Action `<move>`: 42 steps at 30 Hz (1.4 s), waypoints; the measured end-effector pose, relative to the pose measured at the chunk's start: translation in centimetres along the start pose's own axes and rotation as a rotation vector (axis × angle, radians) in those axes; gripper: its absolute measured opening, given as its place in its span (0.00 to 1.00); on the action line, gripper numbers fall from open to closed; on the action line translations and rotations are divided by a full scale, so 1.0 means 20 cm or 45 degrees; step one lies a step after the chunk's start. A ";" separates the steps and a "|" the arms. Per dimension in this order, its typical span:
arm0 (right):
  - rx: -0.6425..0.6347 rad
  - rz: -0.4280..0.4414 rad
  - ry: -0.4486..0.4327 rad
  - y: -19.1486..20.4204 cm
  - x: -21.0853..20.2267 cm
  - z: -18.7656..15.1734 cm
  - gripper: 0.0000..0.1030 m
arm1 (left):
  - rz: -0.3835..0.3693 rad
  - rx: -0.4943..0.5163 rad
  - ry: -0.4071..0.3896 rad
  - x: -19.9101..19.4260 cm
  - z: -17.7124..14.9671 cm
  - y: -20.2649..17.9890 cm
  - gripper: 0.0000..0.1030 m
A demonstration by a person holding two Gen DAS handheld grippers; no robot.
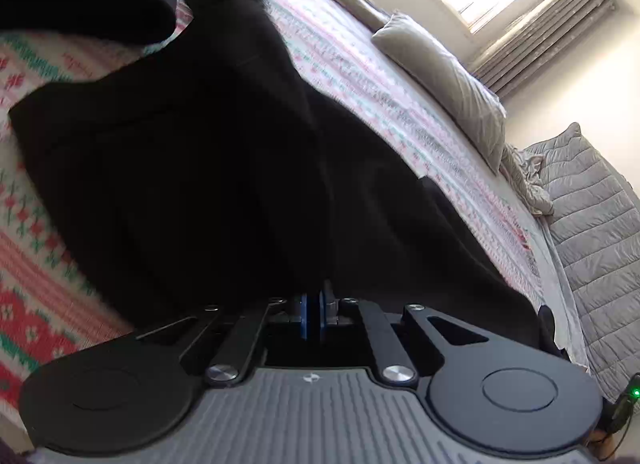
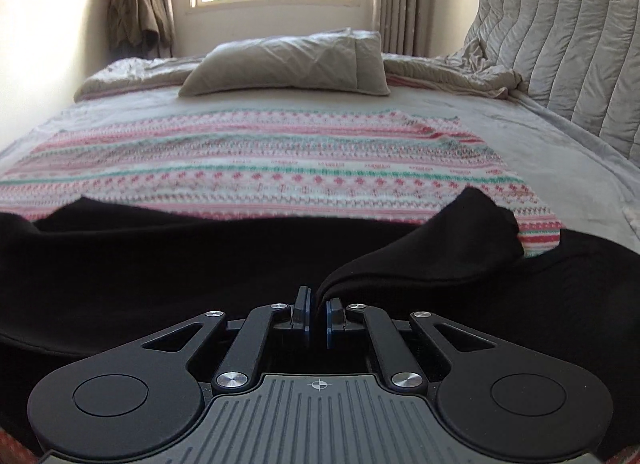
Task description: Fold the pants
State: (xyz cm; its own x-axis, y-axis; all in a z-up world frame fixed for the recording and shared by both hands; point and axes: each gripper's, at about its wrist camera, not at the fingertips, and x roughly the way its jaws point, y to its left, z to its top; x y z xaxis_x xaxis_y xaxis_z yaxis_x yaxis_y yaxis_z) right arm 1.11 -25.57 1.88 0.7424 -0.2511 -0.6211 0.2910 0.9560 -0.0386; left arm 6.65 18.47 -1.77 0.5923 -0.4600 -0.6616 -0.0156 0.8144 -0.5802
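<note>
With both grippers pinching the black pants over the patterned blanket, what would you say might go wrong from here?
1. The right gripper seems to pinch only a thin edge of the black pants; that fabric could slip out mid-fold.
2. The left gripper is buried in bunched cloth, so it may be holding extra layers and folding unevenly.
3. Dragging the pants could wrinkle or shift the patterned blanket beneath.

Both tongs [image 1: 313,306] [image 2: 319,314] clamped, angled down
</note>
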 end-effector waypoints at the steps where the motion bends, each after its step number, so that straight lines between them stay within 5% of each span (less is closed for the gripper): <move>1: -0.013 -0.011 0.038 0.01 0.02 -0.03 0.05 | -0.004 -0.003 0.008 0.00 -0.01 0.01 0.16; 6: -0.099 -0.064 0.190 0.03 0.08 -0.15 0.06 | -0.046 0.020 0.045 -0.01 -0.01 0.03 0.21; 9: -0.111 -0.077 0.233 0.02 0.08 -0.18 0.19 | -0.069 0.042 0.027 -0.04 0.02 0.05 0.35; 11: -0.117 -0.100 0.234 0.02 0.05 -0.17 0.40 | -0.040 0.054 -0.042 -0.08 0.05 0.07 0.47; 15: -0.071 -0.002 0.113 0.01 -0.10 -0.12 0.48 | 0.045 0.023 -0.211 -0.16 0.12 0.13 0.61; 20: -0.162 0.174 0.006 0.17 -0.17 -0.11 0.51 | 0.091 -0.072 -0.341 -0.18 0.16 0.23 0.61; 28: -0.623 0.483 -0.007 0.68 -0.10 -0.23 0.50 | 0.087 -0.234 -0.375 -0.18 0.20 0.38 0.59; 33: -0.898 0.557 -0.072 0.91 -0.11 -0.34 0.50 | 0.109 -0.264 -0.391 -0.23 0.16 0.42 0.41; 36: -0.896 0.595 -0.074 0.95 -0.11 -0.34 0.49 | 0.113 -0.290 -0.393 -0.25 0.16 0.45 0.33; 42: -0.918 0.738 -0.065 0.97 -0.17 -0.34 0.49 | 0.092 -0.334 -0.401 -0.29 0.15 0.48 0.32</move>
State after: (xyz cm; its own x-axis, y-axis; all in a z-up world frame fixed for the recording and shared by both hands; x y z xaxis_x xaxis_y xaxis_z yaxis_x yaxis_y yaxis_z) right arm 0.20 -5.23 -2.06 0.6851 0.3060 -0.6610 -0.5675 0.7931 -0.2211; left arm 5.41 29.93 -2.06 0.7990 -0.2413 -0.5508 -0.2467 0.7038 -0.6662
